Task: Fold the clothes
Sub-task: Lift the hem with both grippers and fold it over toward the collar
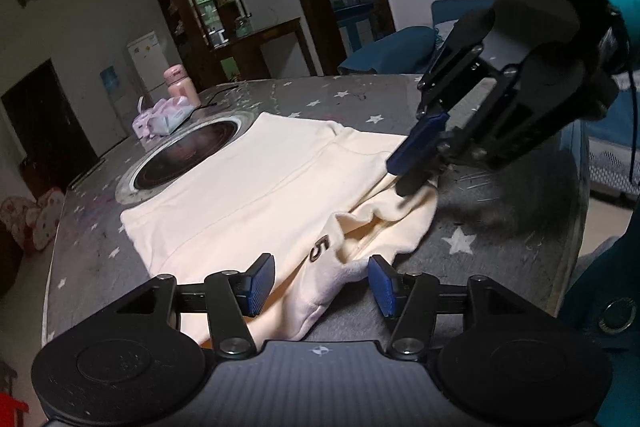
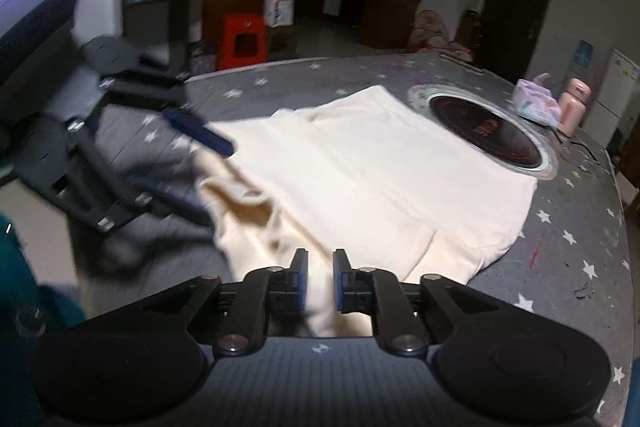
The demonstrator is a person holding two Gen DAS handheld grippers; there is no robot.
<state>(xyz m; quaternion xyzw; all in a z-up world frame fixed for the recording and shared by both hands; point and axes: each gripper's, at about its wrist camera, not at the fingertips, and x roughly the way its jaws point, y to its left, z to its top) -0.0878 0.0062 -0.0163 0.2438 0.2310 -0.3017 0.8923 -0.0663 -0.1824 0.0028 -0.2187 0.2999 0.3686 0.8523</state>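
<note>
A cream garment (image 1: 256,187) with a black "5" on it lies partly folded on the grey star-patterned table; it also shows in the right wrist view (image 2: 380,179). My left gripper (image 1: 322,285) is open, its blue pads on either side of the garment's near bunched edge. My right gripper (image 2: 320,281) is shut on a fold of the cream cloth. In the left wrist view the right gripper (image 1: 412,171) pinches the garment's right edge. In the right wrist view the left gripper (image 2: 188,163) is blurred at the garment's left edge.
A round black hotplate (image 1: 188,155) is set in the table (image 1: 460,239) under the garment's far corner. A pink bottle (image 1: 180,83) and a tissue pack (image 1: 164,117) stand beyond it. A red stool (image 2: 242,39) stands on the floor past the table.
</note>
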